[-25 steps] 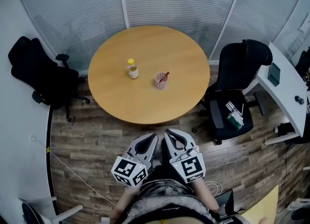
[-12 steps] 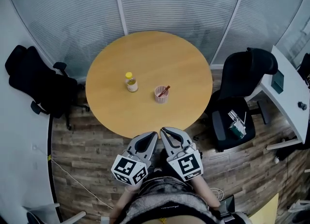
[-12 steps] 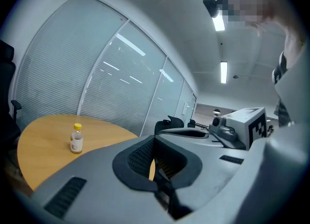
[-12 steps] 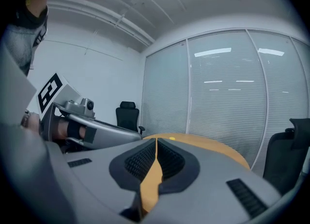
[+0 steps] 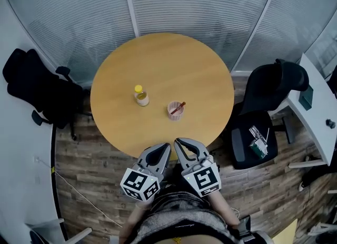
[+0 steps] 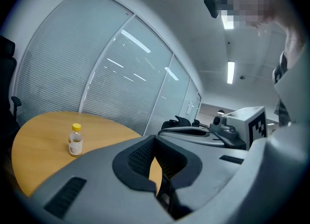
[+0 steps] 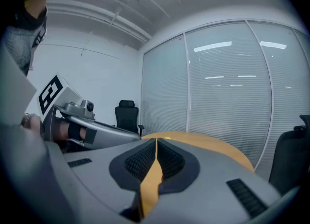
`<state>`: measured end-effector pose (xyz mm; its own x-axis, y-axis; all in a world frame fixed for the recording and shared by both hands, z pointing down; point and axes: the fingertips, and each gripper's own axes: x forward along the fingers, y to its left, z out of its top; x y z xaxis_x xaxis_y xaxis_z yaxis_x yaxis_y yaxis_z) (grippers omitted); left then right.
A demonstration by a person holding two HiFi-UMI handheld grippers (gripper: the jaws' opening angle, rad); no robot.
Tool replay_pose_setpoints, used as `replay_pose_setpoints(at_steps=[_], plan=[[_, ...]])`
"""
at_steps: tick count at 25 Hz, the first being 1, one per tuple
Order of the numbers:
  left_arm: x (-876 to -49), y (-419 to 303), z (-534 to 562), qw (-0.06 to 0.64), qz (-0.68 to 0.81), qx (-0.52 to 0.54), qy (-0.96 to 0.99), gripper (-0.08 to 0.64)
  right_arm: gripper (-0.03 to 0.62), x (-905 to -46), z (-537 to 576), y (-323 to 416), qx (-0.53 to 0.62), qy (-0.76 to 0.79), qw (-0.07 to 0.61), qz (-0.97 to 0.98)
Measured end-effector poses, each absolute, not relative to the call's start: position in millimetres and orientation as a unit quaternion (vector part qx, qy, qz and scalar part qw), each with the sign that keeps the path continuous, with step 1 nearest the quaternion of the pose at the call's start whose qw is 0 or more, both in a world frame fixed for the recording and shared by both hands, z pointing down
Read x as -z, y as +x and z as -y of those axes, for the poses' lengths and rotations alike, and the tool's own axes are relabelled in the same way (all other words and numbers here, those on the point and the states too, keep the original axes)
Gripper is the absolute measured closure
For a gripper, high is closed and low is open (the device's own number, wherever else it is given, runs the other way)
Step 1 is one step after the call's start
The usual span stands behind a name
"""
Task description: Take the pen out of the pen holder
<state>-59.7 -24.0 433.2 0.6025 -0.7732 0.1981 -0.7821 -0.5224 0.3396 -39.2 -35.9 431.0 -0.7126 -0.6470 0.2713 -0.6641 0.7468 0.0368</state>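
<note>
Pen [image 5: 181, 105] stands leaning in the pink pen holder [image 5: 175, 110], well apart from both claws. The left claw [image 6: 155, 139] has its jaws drawn together with nothing between them. The right claw [image 7: 156, 141] is the same, showing only a thin slit. Both are held side by side at the near edge of the round wooden bench [image 5: 158, 58], tips towards it. Farther in sits the holder, and left of it a yellow-capped bottle [image 5: 140, 95]. A black office chair [image 5: 271, 87] stands to the bench's right and a second dark chair [image 5: 31, 85] to its left.
</note>
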Motion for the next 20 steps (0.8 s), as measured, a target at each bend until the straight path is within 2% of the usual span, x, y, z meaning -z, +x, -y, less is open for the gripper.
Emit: replay_pose_setpoints(at_steps=[20], plan=[[-449,-41,114,0.186,0.480,-0.031,0.857,0.555,0.568,-453,122,-22,-0.050,0.304,0.126,0.943]])
